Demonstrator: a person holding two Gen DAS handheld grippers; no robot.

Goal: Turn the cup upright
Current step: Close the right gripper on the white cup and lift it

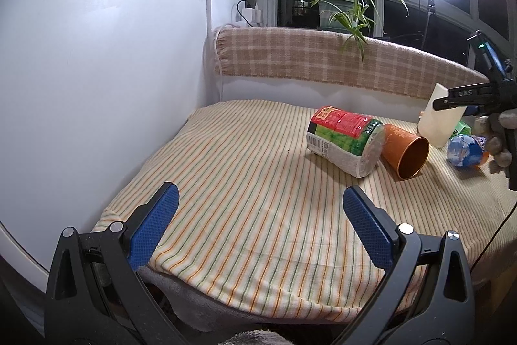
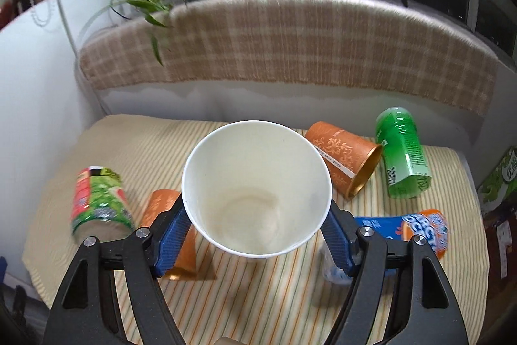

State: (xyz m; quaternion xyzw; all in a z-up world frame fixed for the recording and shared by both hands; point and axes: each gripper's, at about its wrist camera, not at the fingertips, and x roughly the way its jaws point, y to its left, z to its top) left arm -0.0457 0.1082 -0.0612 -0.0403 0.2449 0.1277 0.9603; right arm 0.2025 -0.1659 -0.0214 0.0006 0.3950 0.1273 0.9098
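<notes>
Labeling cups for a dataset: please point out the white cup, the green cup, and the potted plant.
white cup (image 2: 258, 183): right wrist view, inner wall.
green cup (image 2: 402, 151): right wrist view, side wall.
potted plant (image 1: 334, 9): left wrist view, pot front.

Left gripper (image 1: 260, 217), jaws apart, hovers over the striped cloth (image 1: 245, 183); an orange cup (image 1: 405, 151) lies sideways beyond.

Bare striped cloth (image 1: 245, 183) lies open ahead of the left gripper (image 1: 260, 225), whose jaws stand wide. Farther on, a red-and-green cup (image 1: 345, 139) and an orange cup (image 1: 405, 151) lie touching, blocking the way. Around the white cup (image 2: 257, 188) in the right gripper (image 2: 258, 231), another orange cup (image 2: 344, 157), a green cup (image 2: 404, 157) and a blue-orange cup (image 2: 416, 228) crowd the right side; gaps there look narrow, though blur hinders judging.
</notes>
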